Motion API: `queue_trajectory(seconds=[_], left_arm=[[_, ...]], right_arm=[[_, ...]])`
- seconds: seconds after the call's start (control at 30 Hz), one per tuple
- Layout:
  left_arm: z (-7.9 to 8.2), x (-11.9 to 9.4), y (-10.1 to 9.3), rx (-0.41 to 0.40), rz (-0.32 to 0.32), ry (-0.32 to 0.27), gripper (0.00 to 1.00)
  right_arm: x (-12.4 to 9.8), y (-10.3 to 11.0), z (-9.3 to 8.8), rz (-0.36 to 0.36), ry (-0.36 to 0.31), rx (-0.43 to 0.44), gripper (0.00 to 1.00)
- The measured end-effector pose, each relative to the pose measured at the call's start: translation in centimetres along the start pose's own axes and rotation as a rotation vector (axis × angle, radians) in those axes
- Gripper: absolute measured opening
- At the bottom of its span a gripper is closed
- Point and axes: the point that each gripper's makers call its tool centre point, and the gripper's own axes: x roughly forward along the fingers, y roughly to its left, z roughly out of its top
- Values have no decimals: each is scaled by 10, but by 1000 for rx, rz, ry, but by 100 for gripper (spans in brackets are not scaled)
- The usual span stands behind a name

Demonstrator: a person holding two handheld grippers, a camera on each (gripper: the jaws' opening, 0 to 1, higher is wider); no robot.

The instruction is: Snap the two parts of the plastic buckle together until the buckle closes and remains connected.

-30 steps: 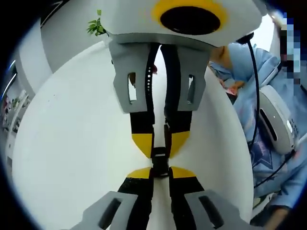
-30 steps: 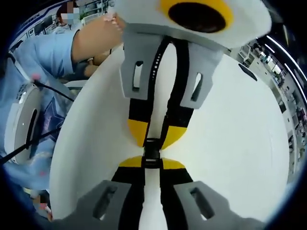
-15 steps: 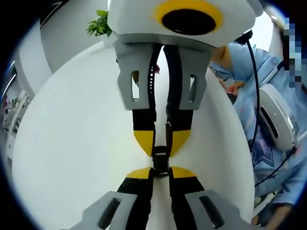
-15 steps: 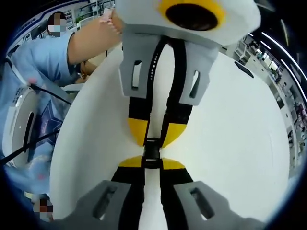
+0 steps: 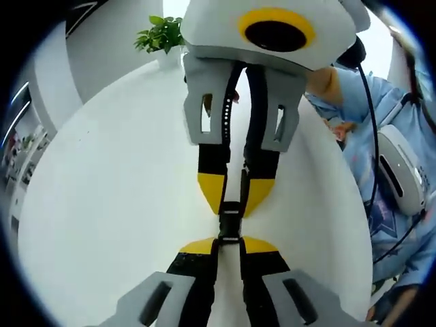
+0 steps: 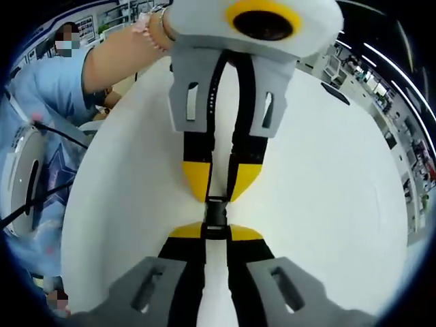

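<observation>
A small black plastic buckle (image 5: 229, 225) hangs above the white table (image 5: 102, 204), pinched from both ends. My left gripper (image 5: 228, 244) rises from the bottom of the left gripper view, its yellow-tipped jaws shut on the near end. My right gripper (image 5: 233, 197) comes down from the top, shut on the far end. In the right gripper view the same buckle (image 6: 215, 216) sits between my right gripper (image 6: 206, 231) below and my left gripper (image 6: 216, 184) above. The two halves meet in one black piece; I cannot tell whether they are latched.
A person in a light blue top (image 5: 402, 170) stands at the table's right side, a bare forearm (image 6: 116, 54) reaching in. A potted green plant (image 5: 163, 34) stands at the far table edge. Shelves and room fittings (image 6: 381, 88) lie beyond the table.
In the left gripper view the facing right gripper has drifted a little to the right, and the plant shows more. Both grippers stay shut on the buckle, tip to tip.
</observation>
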Motion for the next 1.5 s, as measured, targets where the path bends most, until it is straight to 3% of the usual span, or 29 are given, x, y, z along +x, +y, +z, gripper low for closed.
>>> queue_trajectory(seconds=[0.83, 1.03, 1.5], left_arm=[[23, 11, 56, -42, 58, -67, 11], [26, 15, 71, -87, 79, -91, 11], [31, 21, 82, -106, 110, -106, 11]], right_arm=[[-3, -63, -25, -33, -11, 75, 9], [-1, -77, -29, -46, -22, 107, 9], [2, -100, -34, -63, -16, 128, 10]])
